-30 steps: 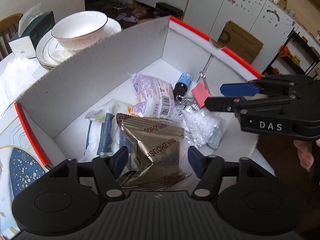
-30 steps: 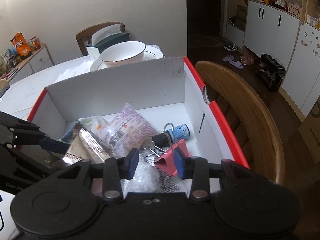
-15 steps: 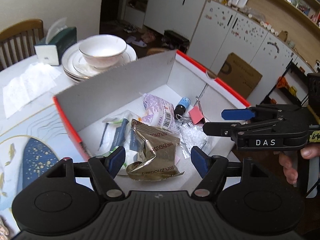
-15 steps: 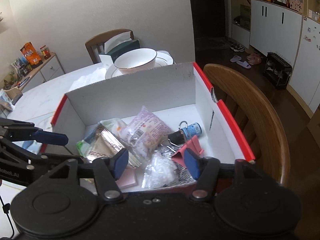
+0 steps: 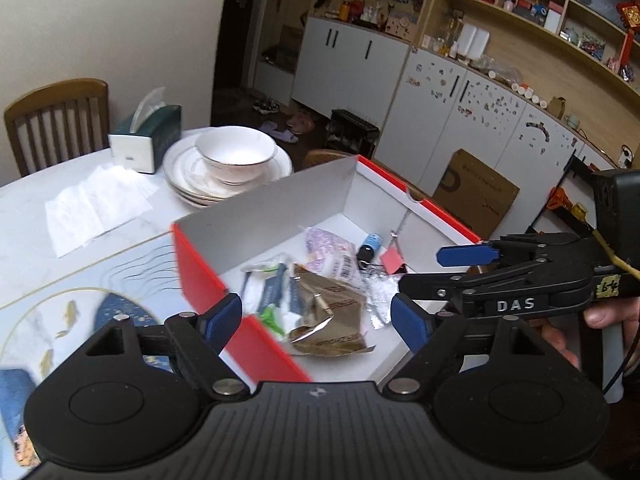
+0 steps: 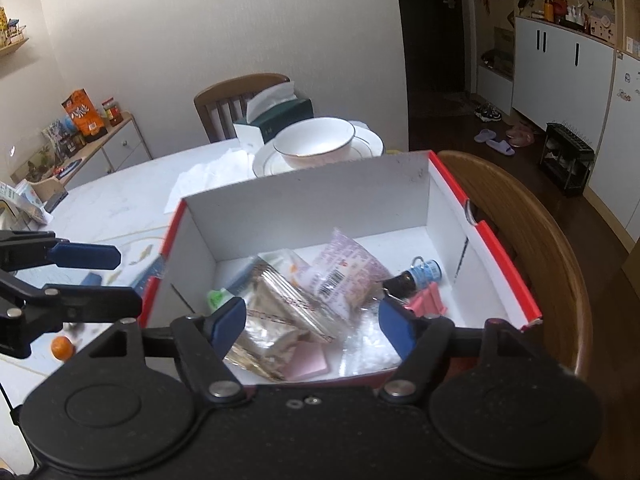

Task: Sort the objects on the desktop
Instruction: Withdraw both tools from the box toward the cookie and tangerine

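Note:
A red box with white inner walls (image 5: 272,216) (image 6: 304,208) holds the sorted items. Inside lie a gold foil packet (image 5: 332,320), a purple-and-white packet (image 6: 344,272), a small blue-capped bottle (image 6: 420,272), a pink binder clip (image 6: 428,304) and a clear plastic bag (image 5: 380,292). My left gripper (image 5: 316,320) hovers above the box's near left corner, its jaws opening with nothing gripped. My right gripper (image 6: 312,322) hangs over the box's near edge, jaws also opening and empty. Each gripper shows in the other's view: the right gripper (image 5: 444,270), the left gripper (image 6: 116,276).
A bowl on stacked plates (image 5: 236,156), a green tissue box (image 5: 148,136) and paper napkins (image 5: 96,204) sit behind the box. A blue fish-pattern placemat (image 5: 80,280) lies to its left, with a small orange thing (image 6: 61,347). A wooden chair (image 6: 532,240) stands against the box's right side.
Both grippers have drawn back and upward from the box, so it looks smaller and lower. Both pairs of jaws have spread wider. The box's contents have stayed in place.

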Demonstrator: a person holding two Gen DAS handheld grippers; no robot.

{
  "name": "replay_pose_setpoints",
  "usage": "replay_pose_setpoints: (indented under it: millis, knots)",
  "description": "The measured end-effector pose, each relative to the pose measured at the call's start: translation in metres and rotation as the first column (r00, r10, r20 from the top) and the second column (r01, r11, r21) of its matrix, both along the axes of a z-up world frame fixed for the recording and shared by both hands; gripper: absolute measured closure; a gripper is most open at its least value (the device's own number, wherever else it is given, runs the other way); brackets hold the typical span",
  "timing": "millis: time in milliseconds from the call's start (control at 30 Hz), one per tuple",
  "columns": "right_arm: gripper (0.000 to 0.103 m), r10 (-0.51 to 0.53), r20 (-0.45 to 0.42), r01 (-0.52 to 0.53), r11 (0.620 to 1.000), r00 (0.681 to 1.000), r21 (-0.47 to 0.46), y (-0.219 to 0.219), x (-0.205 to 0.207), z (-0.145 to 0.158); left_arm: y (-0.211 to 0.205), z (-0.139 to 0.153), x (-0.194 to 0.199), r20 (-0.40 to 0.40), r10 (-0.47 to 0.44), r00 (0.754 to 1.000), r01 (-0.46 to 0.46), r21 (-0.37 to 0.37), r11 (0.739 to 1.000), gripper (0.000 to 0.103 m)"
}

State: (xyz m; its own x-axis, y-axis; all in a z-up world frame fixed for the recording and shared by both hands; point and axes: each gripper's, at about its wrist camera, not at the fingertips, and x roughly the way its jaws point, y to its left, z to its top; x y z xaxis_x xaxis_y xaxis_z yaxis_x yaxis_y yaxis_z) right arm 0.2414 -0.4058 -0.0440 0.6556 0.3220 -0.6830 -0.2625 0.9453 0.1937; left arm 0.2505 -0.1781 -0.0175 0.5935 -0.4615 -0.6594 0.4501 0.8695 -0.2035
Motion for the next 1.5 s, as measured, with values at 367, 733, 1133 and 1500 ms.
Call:
replay_pose_setpoints:
  millis: [367, 733, 1133, 1500]
  knots:
    - [0.029, 0.018, -0.012, -0.018, 1.000, 1.000, 0.008, 0.054, -0.018, 0.006, 0.068, 0.004, -0.025, 0.011, 0.055, 0.998, -0.055, -0.024, 0.998, 0.002]
    - [0.028, 0.135, 0.006, -0.135, 0.991, 0.991, -0.004, 0.134, -0.036, 0.009, 0.151, -0.005, -0.049, 0.008, 0.150, 0.989, -0.150, -0.023, 0.988, 0.000]
    - [0.027, 0.192, -0.015, -0.192, 0.981, 0.981, 0.004, 0.209, -0.056, -0.003, 0.223, -0.020, -0.065, 0.025, 0.210, 0.977, -0.210, 0.018, 0.977, 0.000]
    - [0.027, 0.212, -0.036, -0.213, 0.977, 0.977, -0.030, 0.258, -0.058, -0.014, 0.268, -0.048, -0.061, -0.009, 0.201, 0.980, -0.201, 0.027, 0.979, 0.000]
